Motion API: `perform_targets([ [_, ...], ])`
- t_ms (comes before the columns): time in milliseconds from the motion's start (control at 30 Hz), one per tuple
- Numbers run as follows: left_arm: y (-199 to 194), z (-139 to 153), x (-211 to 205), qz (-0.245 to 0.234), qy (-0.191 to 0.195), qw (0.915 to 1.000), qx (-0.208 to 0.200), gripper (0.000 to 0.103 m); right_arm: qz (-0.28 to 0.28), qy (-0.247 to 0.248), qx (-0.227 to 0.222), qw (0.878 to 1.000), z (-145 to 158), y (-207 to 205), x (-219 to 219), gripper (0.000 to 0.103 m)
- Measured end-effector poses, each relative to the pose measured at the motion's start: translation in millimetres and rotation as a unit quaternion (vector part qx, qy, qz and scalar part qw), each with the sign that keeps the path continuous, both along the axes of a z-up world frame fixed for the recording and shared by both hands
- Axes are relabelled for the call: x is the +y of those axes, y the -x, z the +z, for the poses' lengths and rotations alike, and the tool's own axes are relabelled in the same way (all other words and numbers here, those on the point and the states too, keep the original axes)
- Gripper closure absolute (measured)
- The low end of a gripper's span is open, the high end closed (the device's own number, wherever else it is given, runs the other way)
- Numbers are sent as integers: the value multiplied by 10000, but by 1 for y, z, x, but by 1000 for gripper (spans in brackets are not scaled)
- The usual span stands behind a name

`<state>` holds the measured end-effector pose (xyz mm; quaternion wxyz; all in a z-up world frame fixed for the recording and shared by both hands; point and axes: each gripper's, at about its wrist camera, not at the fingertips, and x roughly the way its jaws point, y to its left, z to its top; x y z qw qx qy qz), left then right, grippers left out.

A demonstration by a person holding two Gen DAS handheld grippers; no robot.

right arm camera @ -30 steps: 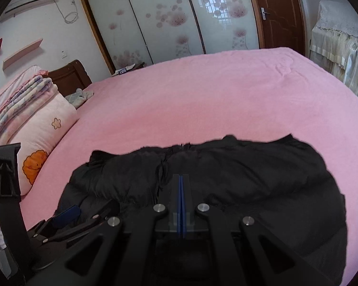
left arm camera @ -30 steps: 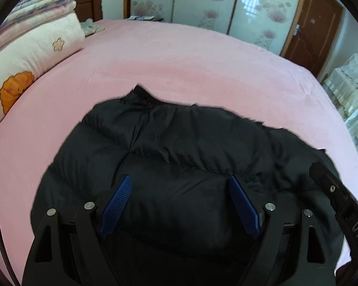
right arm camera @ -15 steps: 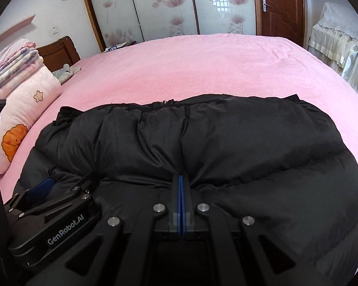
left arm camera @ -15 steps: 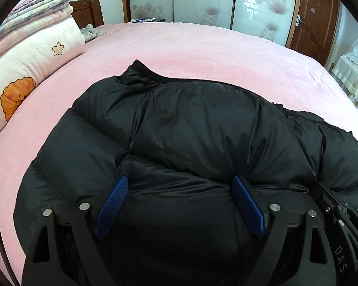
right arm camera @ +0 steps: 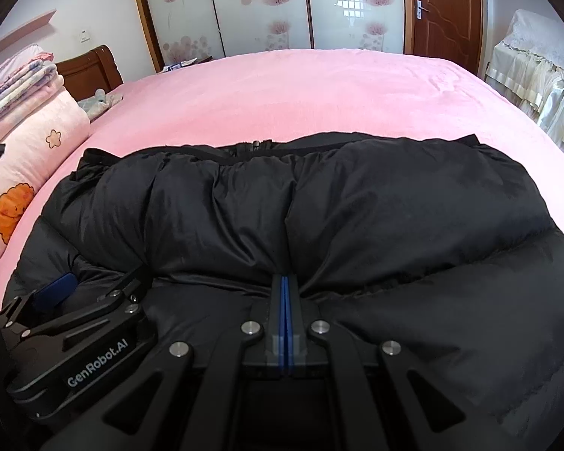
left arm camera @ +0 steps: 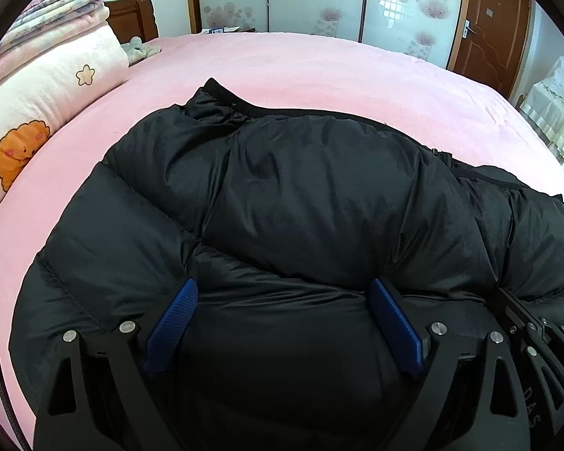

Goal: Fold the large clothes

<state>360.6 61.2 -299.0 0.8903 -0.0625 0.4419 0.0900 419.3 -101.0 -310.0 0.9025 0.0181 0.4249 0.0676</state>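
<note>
- Black quilted puffer jacket (left arm camera: pixel 312 203), shiny nylon, lies across near part of round pink plush bed (left arm camera: pixel 319 64), folded over on itself w/ a fat upper layer resting on the lower one; far edge shows dark trim + a zip end (right arm camera: pixel 257 144).
- My left gripper (left arm camera: pixel 282 319): blue ribbed pads (left arm camera: pixel 173 315) stand wide apart & are opening right now. Puffy fabric bulges between them, but pads don't look to be pinching it – I judge I'm letting go of the fold I set down.
- My right gripper (right arm camera: pixel 285 293): blue pads pressed flat together, fully closed, tips at the crease where top layer meets bottom. Fabric puckers towards the tips, so prob a thin bit of jacket is nipped, but I can't tell for sure.
- Why so: both grippers tilt down at the near edge, side by side, close – reads as laying the folded half down & keeping the crease straight. Right one closed likely pins or holds the seam while left frees itself.
- Count: 1 jacket, 2 grippers, 4 blue pads in all.
- Also at the left: 1 cream-pink pillow w/ orange cartoon + star print (left arm camera: pixel 37 112), 1 stack of folded pastel blankets (left arm camera: pixel 52 11) on top of it, well clear of jacket.
- 1 brown wooden door (right arm camera: pixel 445 11) + frosted floral wardrobe doors (right arm camera: pixel 263 7) behind bed.
</note>
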Motion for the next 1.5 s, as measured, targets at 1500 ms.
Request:
perform_targets([
  [1500, 134, -90, 151, 1315, 4975, 8561, -482, 12, 471, -294, -338, 9979, 38, 43, 40, 103],
])
